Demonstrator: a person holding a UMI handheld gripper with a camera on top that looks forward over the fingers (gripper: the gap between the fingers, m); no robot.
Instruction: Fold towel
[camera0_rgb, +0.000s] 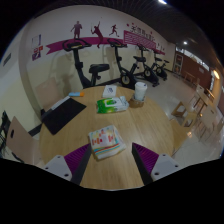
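A folded towel (105, 141), white with coloured print and stripes, lies on the wooden table (140, 125) just ahead of my fingers, a little toward the left one. My gripper (112, 162) is open and empty, held above the table's near part. Its purple pads (78, 160) stand wide apart on either side, and only bare wood lies between them.
Farther along the table lie a green and white packet (111, 102), a white roll or cup (140, 89) and a dark mat (62, 113) at the left. Exercise bikes (97, 70) line the back wall. Wooden chairs (198, 108) stand at the right.
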